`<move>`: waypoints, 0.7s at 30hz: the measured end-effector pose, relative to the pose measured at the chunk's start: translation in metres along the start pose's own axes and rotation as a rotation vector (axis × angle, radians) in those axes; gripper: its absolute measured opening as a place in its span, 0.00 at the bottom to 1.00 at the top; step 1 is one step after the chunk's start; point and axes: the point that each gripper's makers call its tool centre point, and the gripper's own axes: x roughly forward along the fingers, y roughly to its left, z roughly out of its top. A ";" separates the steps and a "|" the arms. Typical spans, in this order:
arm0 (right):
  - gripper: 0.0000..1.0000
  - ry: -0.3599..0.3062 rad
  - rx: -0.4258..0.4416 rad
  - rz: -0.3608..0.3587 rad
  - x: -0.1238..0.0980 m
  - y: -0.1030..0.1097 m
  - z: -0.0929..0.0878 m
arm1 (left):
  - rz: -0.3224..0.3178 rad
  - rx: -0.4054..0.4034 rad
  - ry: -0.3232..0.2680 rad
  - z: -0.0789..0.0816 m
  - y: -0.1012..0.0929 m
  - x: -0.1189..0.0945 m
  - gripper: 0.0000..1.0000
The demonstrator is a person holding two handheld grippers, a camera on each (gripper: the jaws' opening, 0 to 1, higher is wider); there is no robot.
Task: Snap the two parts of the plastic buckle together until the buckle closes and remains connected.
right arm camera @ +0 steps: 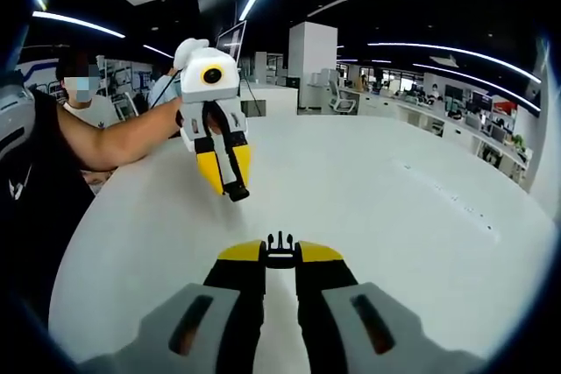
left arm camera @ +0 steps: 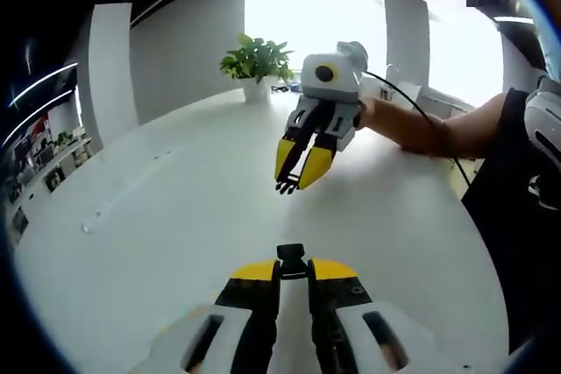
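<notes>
Buckle halves are held apart above the white table (left arm camera: 158, 243), the socket piece (left arm camera: 291, 253) clenched in the left gripper (left arm camera: 292, 271) and the pronged piece (right arm camera: 280, 243) in the right gripper (right arm camera: 280, 256), so a skewed approach could jam the prongs.

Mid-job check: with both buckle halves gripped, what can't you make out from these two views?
- Left gripper view: its buckle half mostly hidden between the yellow fingertips.
- Right gripper view: pronged half shows prongs only; body is clamped.
- Each half in the opposite gripper is too small and dark to read its orientation.
</notes>
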 end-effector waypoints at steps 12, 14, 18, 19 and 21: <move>0.12 0.005 -0.004 0.002 0.000 0.005 -0.002 | 0.001 -0.002 0.000 -0.004 -0.006 -0.002 0.11; 0.12 0.008 -0.009 0.000 -0.001 0.006 -0.002 | 0.003 -0.002 0.003 -0.006 -0.006 -0.002 0.11; 0.12 -0.001 -0.006 -0.002 -0.003 0.006 0.000 | 0.001 -0.005 0.002 -0.006 -0.005 -0.002 0.11; 0.12 -0.001 -0.007 -0.003 -0.004 0.007 0.000 | 0.002 -0.004 0.004 -0.006 -0.005 -0.002 0.11; 0.12 -0.002 -0.006 -0.002 -0.005 0.009 0.000 | 0.002 -0.002 0.004 -0.005 -0.006 -0.002 0.11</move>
